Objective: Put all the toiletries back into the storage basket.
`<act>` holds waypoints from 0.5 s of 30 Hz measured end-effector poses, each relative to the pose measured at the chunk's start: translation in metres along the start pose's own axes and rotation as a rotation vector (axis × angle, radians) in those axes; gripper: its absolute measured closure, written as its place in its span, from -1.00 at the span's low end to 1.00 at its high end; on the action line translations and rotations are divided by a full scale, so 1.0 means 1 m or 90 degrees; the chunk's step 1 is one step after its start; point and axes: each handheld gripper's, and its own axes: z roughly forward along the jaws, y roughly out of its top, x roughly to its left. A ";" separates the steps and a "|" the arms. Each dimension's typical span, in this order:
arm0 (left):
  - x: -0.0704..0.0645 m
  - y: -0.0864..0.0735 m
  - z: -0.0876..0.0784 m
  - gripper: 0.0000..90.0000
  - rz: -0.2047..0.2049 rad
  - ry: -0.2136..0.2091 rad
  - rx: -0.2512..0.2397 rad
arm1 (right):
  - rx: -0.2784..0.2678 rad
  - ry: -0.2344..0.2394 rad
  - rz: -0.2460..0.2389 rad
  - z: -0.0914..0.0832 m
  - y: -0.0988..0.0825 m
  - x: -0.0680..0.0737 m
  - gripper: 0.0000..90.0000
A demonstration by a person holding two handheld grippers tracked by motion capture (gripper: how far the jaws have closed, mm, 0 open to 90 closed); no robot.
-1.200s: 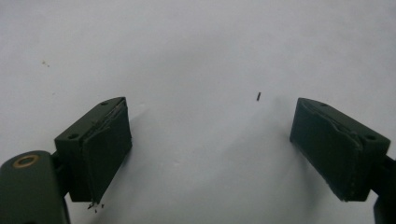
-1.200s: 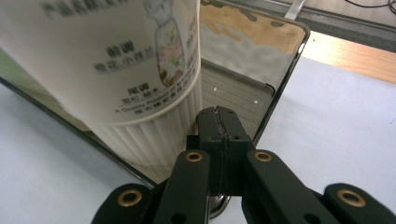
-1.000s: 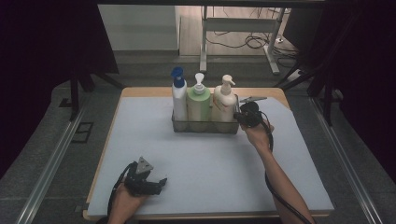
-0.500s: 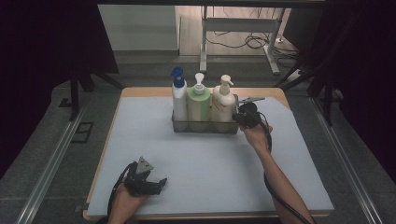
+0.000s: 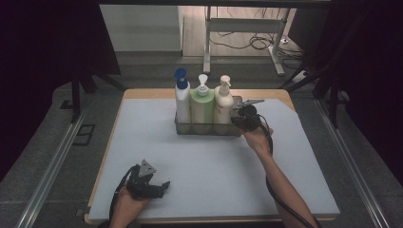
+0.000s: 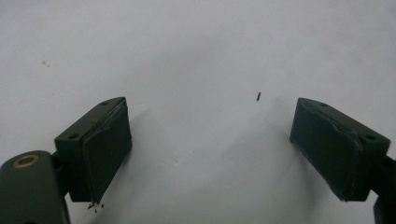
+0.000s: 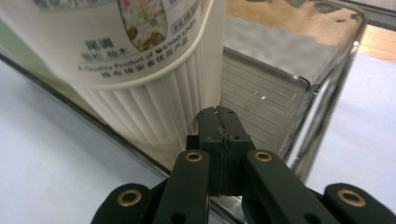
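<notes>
A clear tray at the back middle of the table holds three pump bottles: a white one with a blue cap, a green one and a cream one. My right gripper is at the tray's right end, beside the cream bottle. In the right gripper view its jaws are pressed together at the tray's wall, right next to the ribbed cream bottle. My left gripper rests near the table's front left, open over the bare white mat.
The white mat covers the wooden table. Dark floor, metal rails and a desk frame with cables lie beyond the far edge.
My right gripper has edged a little left, closer onto the tray's right end. The left gripper has stayed put.
</notes>
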 end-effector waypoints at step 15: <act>0.000 0.000 0.000 -0.73 0.002 0.000 0.002 | -0.002 0.008 -0.010 -0.002 0.002 0.007 0.99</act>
